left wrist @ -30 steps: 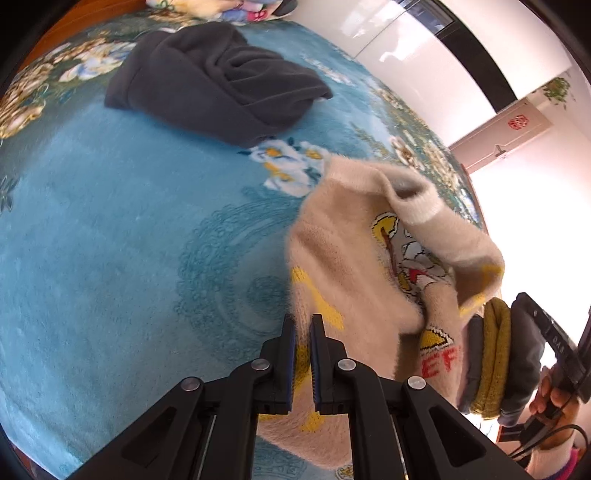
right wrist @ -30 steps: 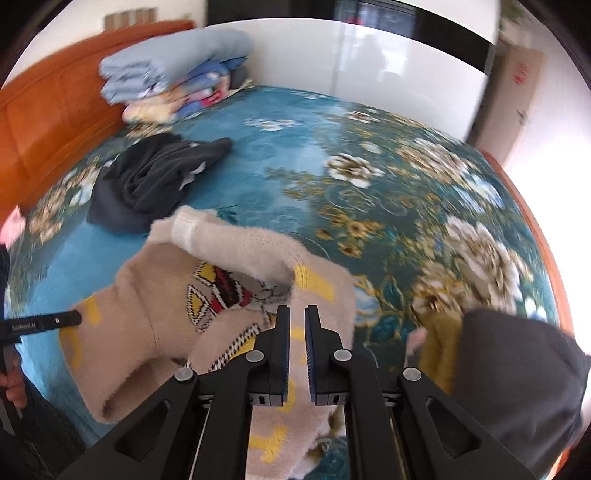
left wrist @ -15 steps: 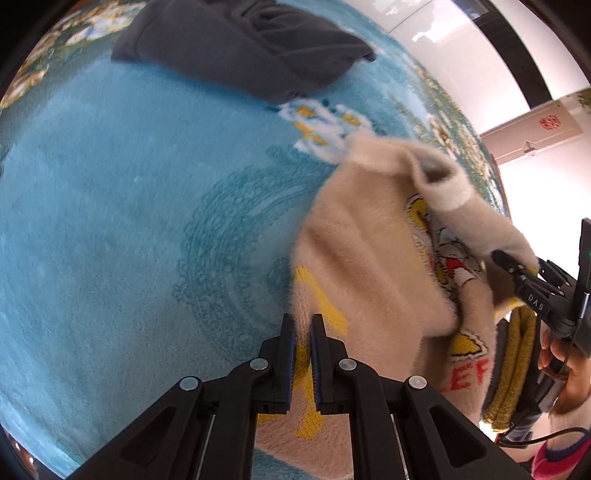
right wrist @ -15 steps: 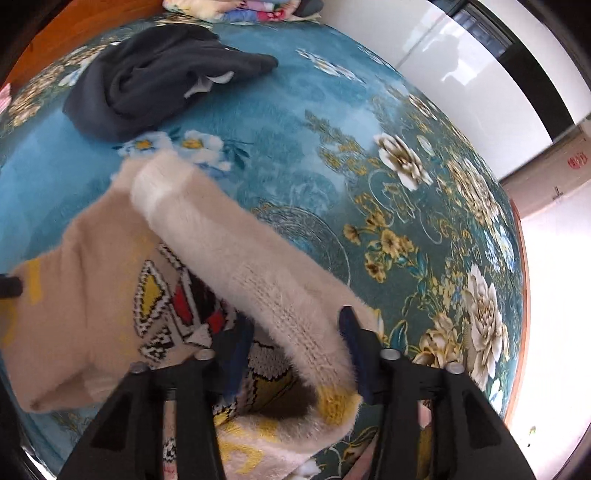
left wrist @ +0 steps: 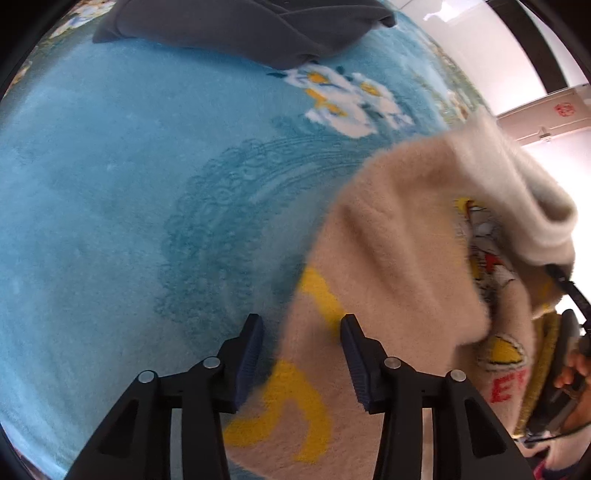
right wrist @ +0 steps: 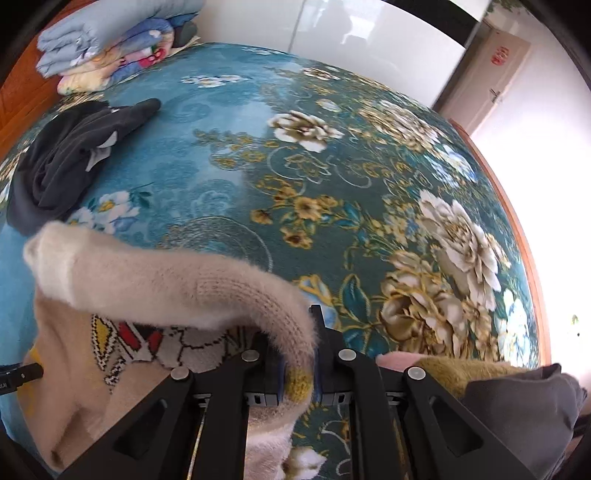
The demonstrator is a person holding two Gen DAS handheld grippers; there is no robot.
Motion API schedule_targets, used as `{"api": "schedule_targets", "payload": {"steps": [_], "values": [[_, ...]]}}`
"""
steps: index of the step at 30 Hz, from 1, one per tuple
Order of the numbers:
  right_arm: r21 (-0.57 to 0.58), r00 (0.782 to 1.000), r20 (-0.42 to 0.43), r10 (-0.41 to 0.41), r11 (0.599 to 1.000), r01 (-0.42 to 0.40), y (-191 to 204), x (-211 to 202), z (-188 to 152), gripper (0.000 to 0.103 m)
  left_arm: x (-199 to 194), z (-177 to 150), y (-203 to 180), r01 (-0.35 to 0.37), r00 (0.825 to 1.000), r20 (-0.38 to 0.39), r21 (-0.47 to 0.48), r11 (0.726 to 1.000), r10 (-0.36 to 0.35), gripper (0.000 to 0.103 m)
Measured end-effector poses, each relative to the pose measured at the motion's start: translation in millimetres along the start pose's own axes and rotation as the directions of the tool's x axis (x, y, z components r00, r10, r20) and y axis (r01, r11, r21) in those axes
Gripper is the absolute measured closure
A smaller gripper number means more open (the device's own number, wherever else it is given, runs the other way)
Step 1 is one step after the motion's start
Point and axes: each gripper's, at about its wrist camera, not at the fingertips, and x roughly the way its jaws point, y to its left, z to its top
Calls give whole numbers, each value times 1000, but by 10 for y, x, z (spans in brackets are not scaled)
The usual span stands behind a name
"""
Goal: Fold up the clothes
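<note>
A fluffy beige sweater with yellow marks and a cartoon print lies on the blue floral bedspread. My left gripper is open, its jaws on either side of the sweater's near edge. In the right wrist view my right gripper is shut on the sweater's sleeve, which arches up and to the left over the sweater body. The right gripper's fingertips are partly hidden by the sleeve.
A dark grey garment lies crumpled at the far side of the bed and also shows in the right wrist view. Folded quilts sit by the wooden headboard. A grey and mustard garment lies at the right.
My left gripper has opened and let go of the sweater's edge. My right gripper has opened and then shut on the sleeve, which is now lifted over the sweater.
</note>
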Motion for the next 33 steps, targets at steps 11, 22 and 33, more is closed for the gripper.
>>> {"api": "schedule_targets", "payload": {"steps": [11,22,33], "values": [[70,998,20,51,996,-52,-135,-227,-133,94,-444,-127,-146,42,979,195,93,995,-59,95],[106,936,313,160,974,-202,-318,-1465,-66,95,-1784,-202,-350,-133,785,619,152,979,11,95],[45,819,508,266,942,-333,-367,-2525,-320,95,-3351,-676,-415,-390,497,866,163,906,58,95]]}}
